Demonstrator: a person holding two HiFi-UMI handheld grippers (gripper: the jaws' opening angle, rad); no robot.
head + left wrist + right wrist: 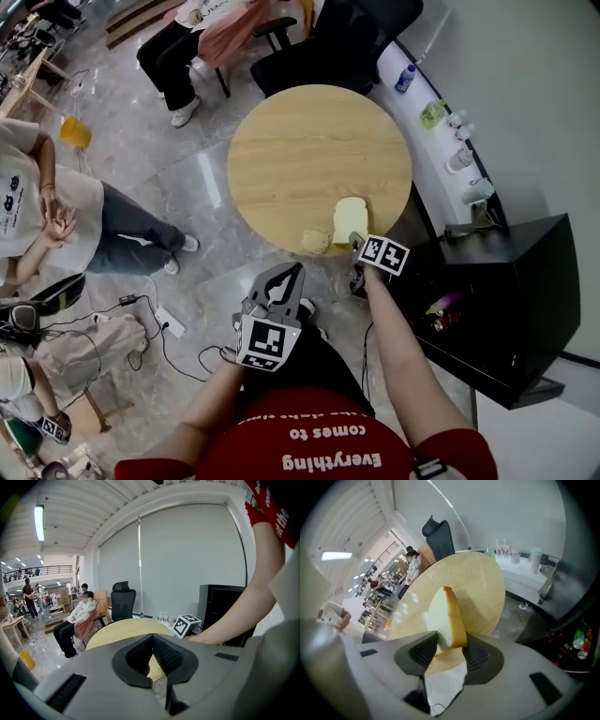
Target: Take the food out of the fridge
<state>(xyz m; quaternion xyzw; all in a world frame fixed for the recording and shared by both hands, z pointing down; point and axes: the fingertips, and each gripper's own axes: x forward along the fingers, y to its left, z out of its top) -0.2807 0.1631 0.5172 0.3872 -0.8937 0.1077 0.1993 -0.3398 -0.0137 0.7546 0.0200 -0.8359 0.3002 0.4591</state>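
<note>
A slice of white bread [349, 219] stands near the front edge of the round wooden table [309, 141], with a pale bun [314, 242] just left of it. My right gripper [356, 241] reaches over that edge. In the right gripper view the bread [447, 620] stands on edge between the right gripper's [450, 640] spread jaws, which sit close to its sides without squeezing it. My left gripper [296, 272] hovers lower, short of the table, and its jaws [152, 641] are shut with nothing between them. The black fridge [506, 300] stands open at my right.
Packets and bottles [442, 309] show inside the fridge. A white ledge [441, 141] with bottles and cups runs behind the table. A black office chair [328, 47] and seated people [197, 37] are beyond it. Another person [56, 216] and cables [169, 328] are at the left.
</note>
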